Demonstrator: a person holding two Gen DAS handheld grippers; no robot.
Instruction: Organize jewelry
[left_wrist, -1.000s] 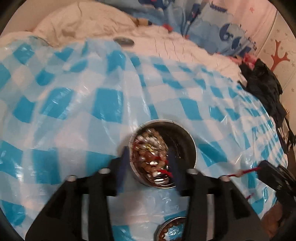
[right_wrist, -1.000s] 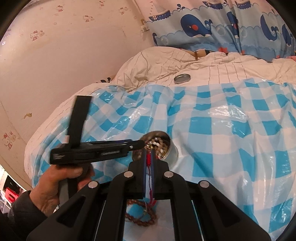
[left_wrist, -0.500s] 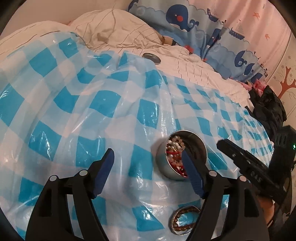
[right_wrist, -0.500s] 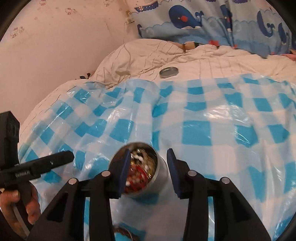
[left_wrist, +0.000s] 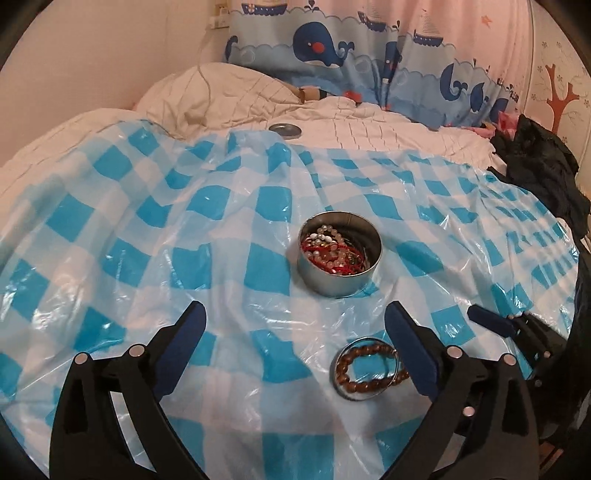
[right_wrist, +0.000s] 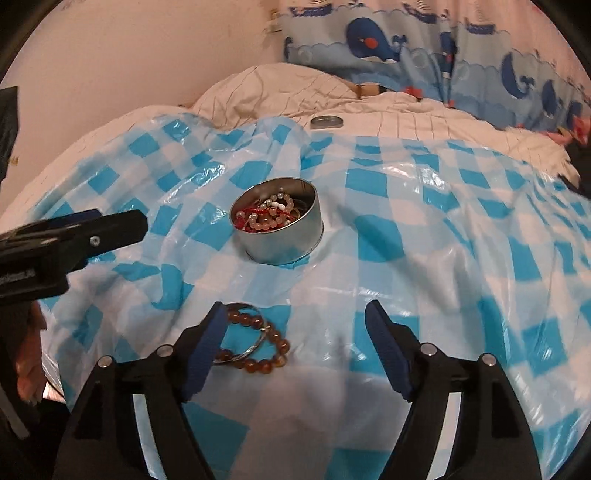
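Observation:
A round metal tin (left_wrist: 340, 275) (right_wrist: 291, 242) stands on the blue-checked plastic sheet, holding pale bead bracelets and a red cord. A brown bead bracelet (left_wrist: 364, 384) (right_wrist: 258, 363) with a thin silver ring lies on the sheet in front of the tin. My left gripper (left_wrist: 295, 325) is open and empty, back from the tin; its right finger overlaps the bracelet in view. My right gripper (right_wrist: 295, 325) is open and empty, with the bracelet beside its left finger. The left gripper's finger also shows in the right wrist view (right_wrist: 107, 229).
A metal lid (left_wrist: 284, 130) (right_wrist: 326, 122) lies on the white quilt beyond the sheet. A pillow (left_wrist: 221, 92) and whale-print fabric (left_wrist: 332, 48) are behind it. Dark clothing (left_wrist: 535, 166) is heaped at the right edge of the bed.
The right gripper opened and let the red cord into the tin. The left gripper opened off the tin. Both pulled back, and the brown bracelet came into full view.

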